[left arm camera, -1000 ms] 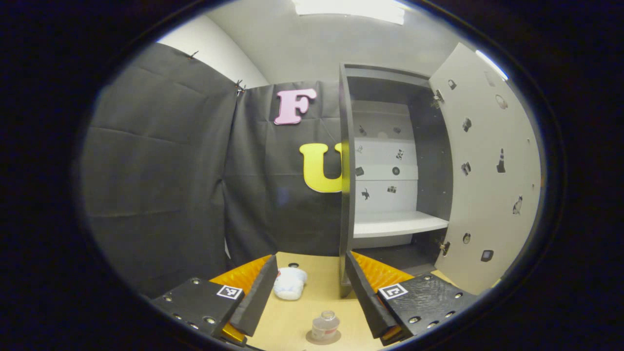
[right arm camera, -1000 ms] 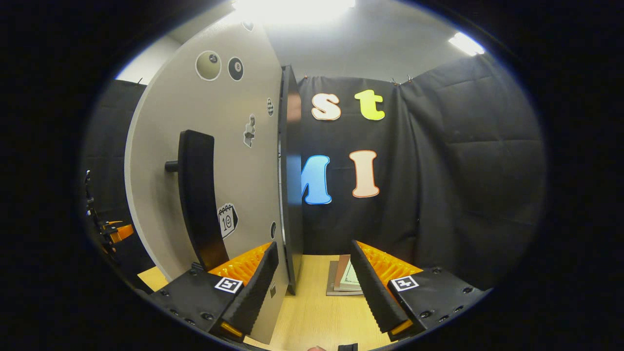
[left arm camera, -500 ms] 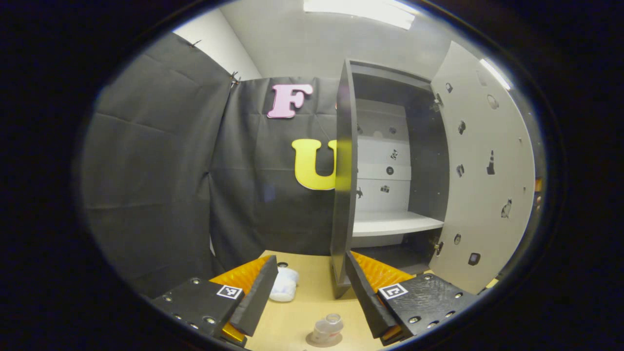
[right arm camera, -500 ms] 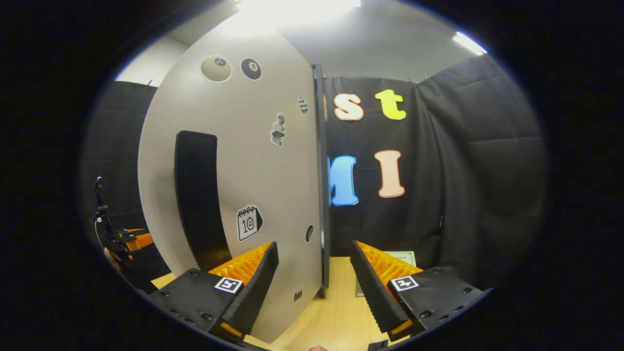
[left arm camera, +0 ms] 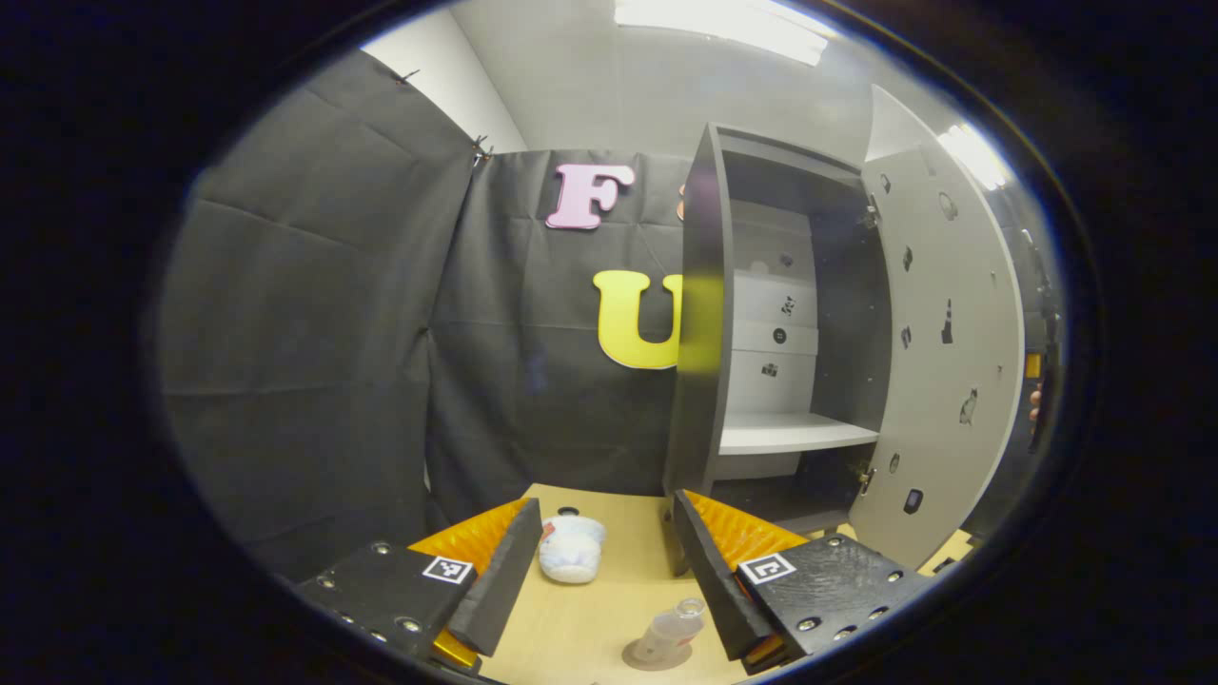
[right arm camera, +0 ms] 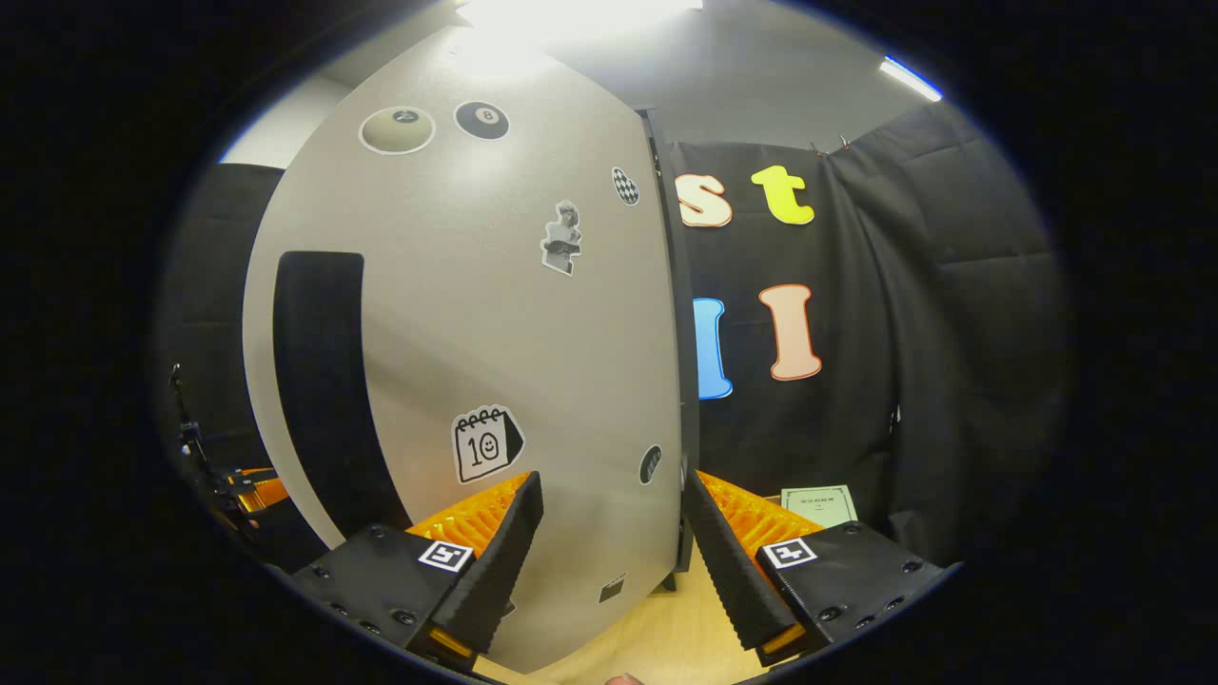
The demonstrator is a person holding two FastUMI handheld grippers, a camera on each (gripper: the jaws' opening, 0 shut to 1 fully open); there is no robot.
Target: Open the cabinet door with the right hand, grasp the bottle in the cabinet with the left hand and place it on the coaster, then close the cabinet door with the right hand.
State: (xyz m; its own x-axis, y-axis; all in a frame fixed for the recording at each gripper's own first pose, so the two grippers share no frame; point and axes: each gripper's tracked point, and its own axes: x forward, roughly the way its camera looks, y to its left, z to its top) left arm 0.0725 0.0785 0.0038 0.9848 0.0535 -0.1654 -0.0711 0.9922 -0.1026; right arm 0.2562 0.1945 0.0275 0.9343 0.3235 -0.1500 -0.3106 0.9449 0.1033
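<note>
Bottle [left arm camera: 671,630] sits on the coaster [left arm camera: 655,655] at six o'clock in the left gripper view, neck leaning toward one o'clock. Left gripper [left arm camera: 609,580] hangs open above it, holding nothing. A white bundle [left arm camera: 570,547] lies on the surface [left arm camera: 580,628] at eleven o'clock of the bottle. Right gripper [right arm camera: 609,561] is open too, facing the cabinet door [right arm camera: 495,333], which has swung further toward closed than half a second ago.

One cabinet [left arm camera: 704,314] on the table, with one door [right arm camera: 495,323] and one shelf board [left arm camera: 790,434] inside. Left of the cabinet, one bottle [left arm camera: 671,632] on one coaster [left arm camera: 643,658] and one white bundle [left arm camera: 569,559]. Right of the cabinet, one booklet [right arm camera: 818,505].
</note>
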